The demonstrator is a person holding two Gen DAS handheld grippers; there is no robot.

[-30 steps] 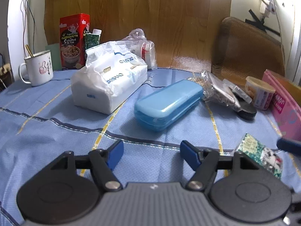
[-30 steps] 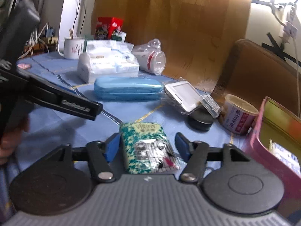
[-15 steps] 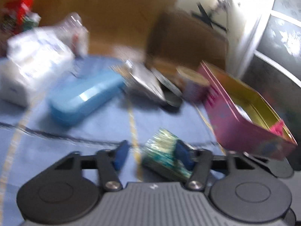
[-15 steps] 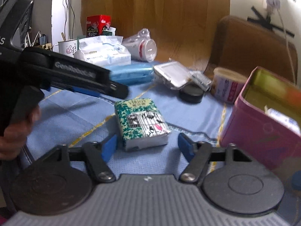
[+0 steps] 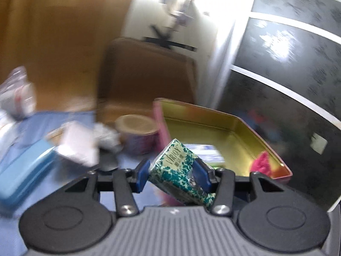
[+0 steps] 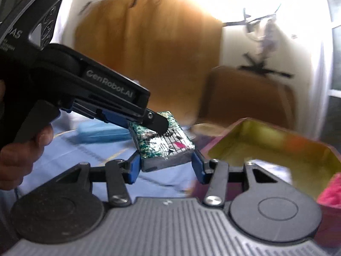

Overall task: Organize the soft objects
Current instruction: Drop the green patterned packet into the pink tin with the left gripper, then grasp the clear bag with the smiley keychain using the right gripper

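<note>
A green-patterned tissue pack [image 5: 178,171] is held tilted between the blue pads of my left gripper [image 5: 172,173], lifted above the blue tablecloth next to the pink tin [image 5: 226,119]. The right wrist view shows the same pack [image 6: 162,140] in the air, with the left gripper's black body [image 6: 102,98] clamped on its far end. My right gripper [image 6: 165,167] also has the pack between its blue pads, which press both sides of its near end. The tin [image 6: 277,140] holds a pink soft item [image 6: 331,189] and a white-blue pack [image 5: 204,152].
A blue plastic case [image 5: 23,177] lies at the left, with a wrapped white box [image 5: 78,145] and a round tub [image 5: 137,133] behind. A brown chair back [image 5: 147,72] stands beyond the table. The views are motion-blurred.
The left gripper swung right and closed on the tissue pack. The right gripper closed on it too, and the pack rose off the table toward the pink tin.
</note>
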